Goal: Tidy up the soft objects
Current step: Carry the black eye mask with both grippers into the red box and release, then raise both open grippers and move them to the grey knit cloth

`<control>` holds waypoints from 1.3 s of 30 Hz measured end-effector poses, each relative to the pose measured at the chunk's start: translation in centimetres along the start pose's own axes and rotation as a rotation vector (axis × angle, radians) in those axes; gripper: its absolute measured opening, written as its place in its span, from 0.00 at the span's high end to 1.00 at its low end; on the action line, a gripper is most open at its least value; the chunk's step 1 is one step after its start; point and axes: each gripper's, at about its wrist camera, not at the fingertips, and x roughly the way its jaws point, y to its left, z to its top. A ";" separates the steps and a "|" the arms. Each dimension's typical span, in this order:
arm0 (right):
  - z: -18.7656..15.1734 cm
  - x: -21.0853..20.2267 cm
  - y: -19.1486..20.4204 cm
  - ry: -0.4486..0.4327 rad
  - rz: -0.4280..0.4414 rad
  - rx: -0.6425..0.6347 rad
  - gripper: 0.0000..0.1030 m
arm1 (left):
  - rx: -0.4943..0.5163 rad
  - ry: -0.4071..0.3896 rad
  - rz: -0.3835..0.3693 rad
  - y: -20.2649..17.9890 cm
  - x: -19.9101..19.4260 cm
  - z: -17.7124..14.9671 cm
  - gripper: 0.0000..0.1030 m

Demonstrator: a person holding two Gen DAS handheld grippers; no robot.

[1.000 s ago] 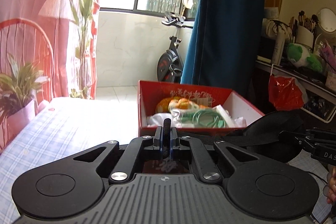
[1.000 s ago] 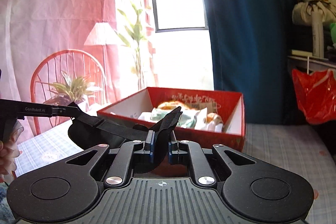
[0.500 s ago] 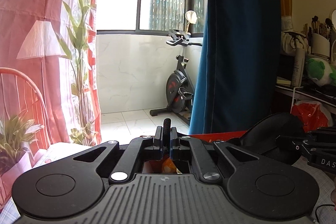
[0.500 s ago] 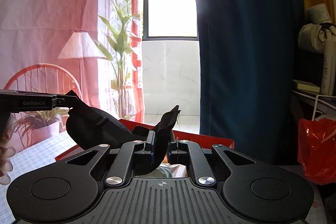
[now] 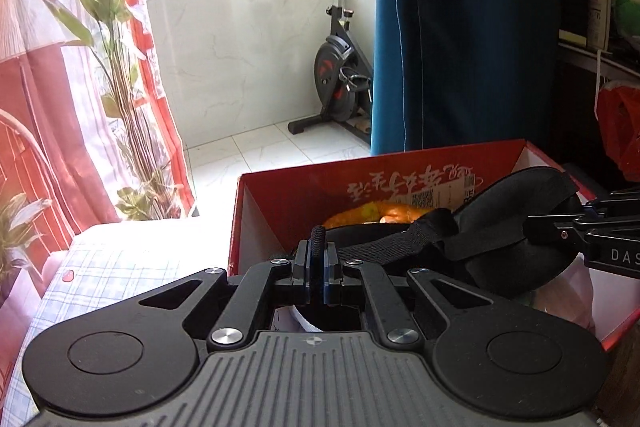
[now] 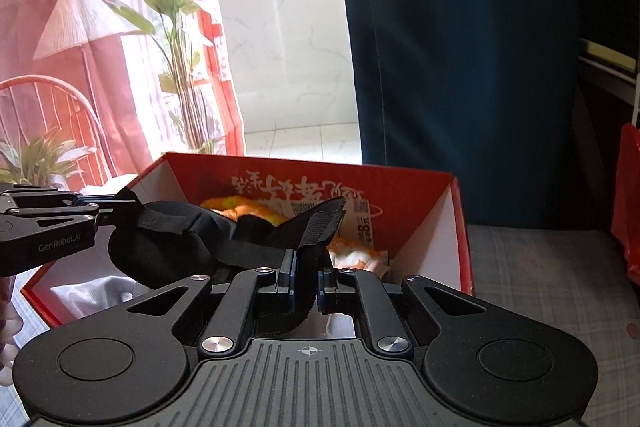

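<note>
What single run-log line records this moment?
left gripper: shut on strap | right gripper: shut on strap | black eye mask: held over red box | step: lowering not yet done

An exercise bike stands between a blue curtain and a leafy plant.

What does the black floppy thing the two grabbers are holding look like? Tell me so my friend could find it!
Find the big red box on the checked table. Just above it, the left gripper and right gripper each pinch a strap end of a black eye mask. It is padded, rounded and all black, unlike the orange and white soft things lying inside the box.
</note>
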 end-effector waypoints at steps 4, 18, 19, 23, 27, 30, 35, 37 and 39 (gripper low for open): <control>-0.8 1.0 -0.3 0.033 -0.011 0.004 0.92 | -0.021 0.025 -0.014 1.0 0.6 -0.3 0.93; -0.7 -1.0 0.6 -0.030 -0.061 -0.105 0.38 | -0.050 -0.021 -0.043 1.5 -1.2 -0.1 0.31; -0.8 -1.4 0.6 -0.034 -0.061 -0.109 0.36 | -0.046 -0.026 -0.043 1.4 -1.6 -0.1 0.25; -1.0 -2.7 0.8 -0.050 -0.067 -0.123 0.18 | -0.048 -0.056 -0.051 1.3 -3.4 -0.4 0.06; -1.3 -4.1 1.1 -0.072 -0.069 -0.128 0.01 | -0.044 -0.067 -0.059 1.1 -5.1 -0.8 0.02; -1.7 -5.2 1.4 -0.084 -0.079 -0.130 0.01 | -0.041 -0.052 -0.059 1.0 -6.2 -1.3 0.00; -2.5 -7.5 1.8 -0.105 -0.061 -0.110 0.00 | -0.040 -0.055 -0.049 0.7 -8.5 -2.4 0.00; -3.0 -8.5 2.0 -0.114 -0.052 -0.101 0.00 | -0.036 -0.057 -0.047 0.4 -9.6 -3.0 0.00; -3.6 -9.4 2.2 -0.124 -0.051 -0.099 0.00 | -0.029 -0.056 -0.049 0.1 -10.6 -3.6 0.00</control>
